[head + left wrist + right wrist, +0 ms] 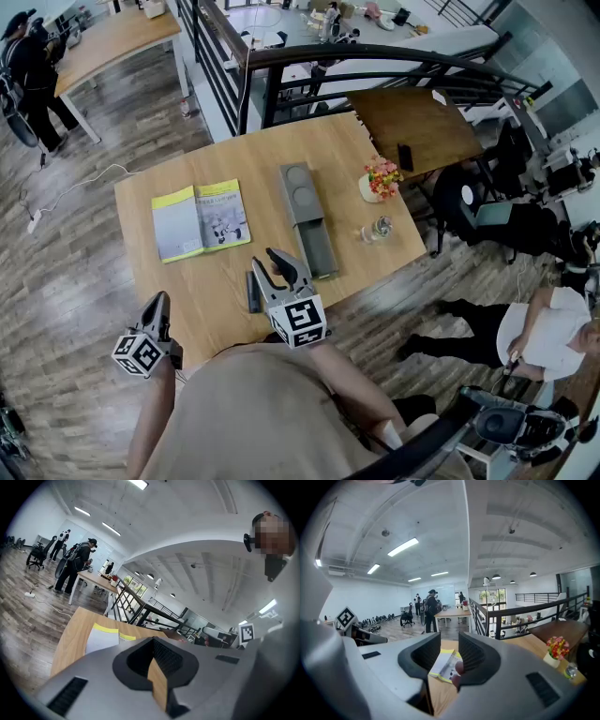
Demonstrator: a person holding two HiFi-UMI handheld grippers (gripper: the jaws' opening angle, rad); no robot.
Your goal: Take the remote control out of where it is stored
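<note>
Your right gripper (pixel 274 256) hangs over the front edge of the counter (pixel 202 286). In the right gripper view its jaws stand a narrow gap apart with nothing between them; only the counter and the booklet (pixel 445 665) show through the gap. Your left gripper (pixel 158 302) is at the counter's front left corner. In the left gripper view its jaws are closed tip to tip and hold nothing.

A slim dark bar that looks like the remote control (pixel 253 292) lies flat on the counter close to the front edge. It is just to the left of the right gripper's jaws, outside them. The long grey case (pixel 307 220) lies just to the right of those jaws. It runs from the middle of the counter towards the front edge, with two round shapes on its far half and a darker near half. Whether anything lies in it cannot be made out.

The open booklet rests towards the left edge, well apart from the case. A pot of flowers (pixel 379 180) and a small glass (pixel 380 228) stand near the right edge.
</note>
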